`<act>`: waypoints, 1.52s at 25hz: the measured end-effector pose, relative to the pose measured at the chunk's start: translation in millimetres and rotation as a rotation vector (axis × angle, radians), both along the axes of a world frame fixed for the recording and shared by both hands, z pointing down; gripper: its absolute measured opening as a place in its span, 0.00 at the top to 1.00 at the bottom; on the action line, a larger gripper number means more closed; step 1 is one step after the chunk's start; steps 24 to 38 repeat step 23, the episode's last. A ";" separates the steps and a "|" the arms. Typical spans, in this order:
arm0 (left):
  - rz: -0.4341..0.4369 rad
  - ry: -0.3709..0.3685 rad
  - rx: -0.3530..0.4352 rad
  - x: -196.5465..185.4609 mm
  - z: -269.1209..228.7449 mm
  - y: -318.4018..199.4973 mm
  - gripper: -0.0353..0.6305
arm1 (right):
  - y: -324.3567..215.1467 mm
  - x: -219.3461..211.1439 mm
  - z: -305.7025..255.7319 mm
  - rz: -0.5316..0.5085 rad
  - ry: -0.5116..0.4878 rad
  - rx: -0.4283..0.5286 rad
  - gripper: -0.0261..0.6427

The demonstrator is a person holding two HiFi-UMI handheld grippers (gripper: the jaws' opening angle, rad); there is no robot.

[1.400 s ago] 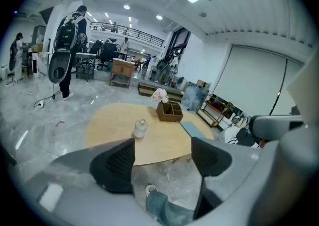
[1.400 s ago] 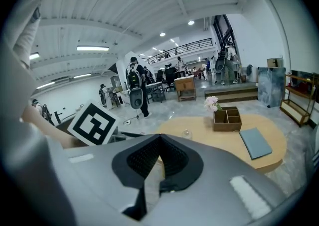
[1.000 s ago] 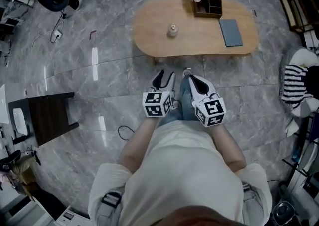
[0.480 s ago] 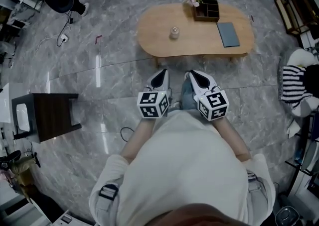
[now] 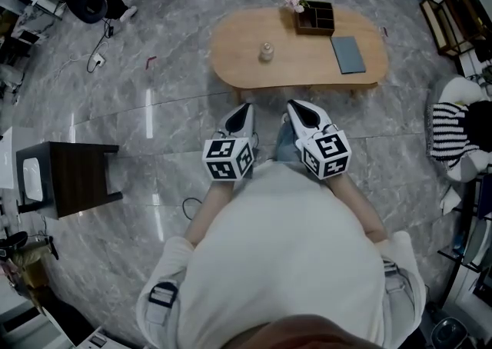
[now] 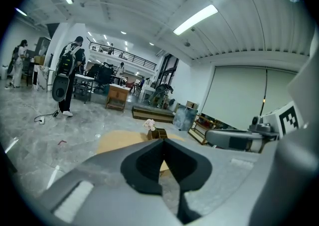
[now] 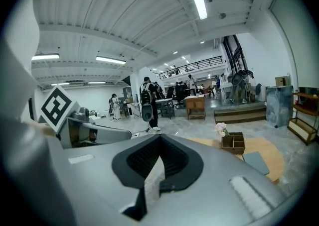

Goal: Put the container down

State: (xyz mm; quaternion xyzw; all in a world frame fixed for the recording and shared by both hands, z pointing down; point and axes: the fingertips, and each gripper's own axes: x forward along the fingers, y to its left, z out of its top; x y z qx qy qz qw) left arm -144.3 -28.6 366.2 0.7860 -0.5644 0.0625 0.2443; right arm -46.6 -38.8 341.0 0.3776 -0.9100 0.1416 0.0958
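Though seemingly empty, left gripper [image 5: 244, 108], right gripper [image 5: 297, 105] (jaws together) before table [image 5: 307, 67].

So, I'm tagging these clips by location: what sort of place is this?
Probably a large open office or lab hall: a polished marble floor, a low wooden table, and desks with people standing nearby under a railed mezzanine.
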 end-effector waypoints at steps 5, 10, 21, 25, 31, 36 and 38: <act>0.005 -0.007 -0.001 1.6 -0.1 -1.4 0.95 | 0.1 1.9 0.7 0.004 -0.004 -0.001 0.96; 0.015 -0.013 -0.013 3.6 4.4 -0.1 0.95 | 2.7 4.4 6.2 0.013 -0.012 -0.018 0.96; 0.018 -0.009 -0.020 2.8 7.1 -4.8 0.95 | 2.0 5.9 10.4 0.024 -0.008 -0.026 0.96; 0.018 -0.008 -0.023 1.4 7.9 -6.8 0.95 | 0.0 5.4 10.2 0.025 -0.005 -0.026 0.96; 0.018 -0.008 -0.023 1.4 7.9 -6.8 0.95 | 0.0 5.4 10.2 0.025 -0.005 -0.026 0.96; 0.018 -0.008 -0.023 1.4 7.9 -6.8 0.95 | 0.0 5.4 10.2 0.025 -0.005 -0.026 0.96; 0.018 -0.008 -0.023 1.4 7.9 -6.8 0.95 | 0.0 5.4 10.2 0.025 -0.005 -0.026 0.96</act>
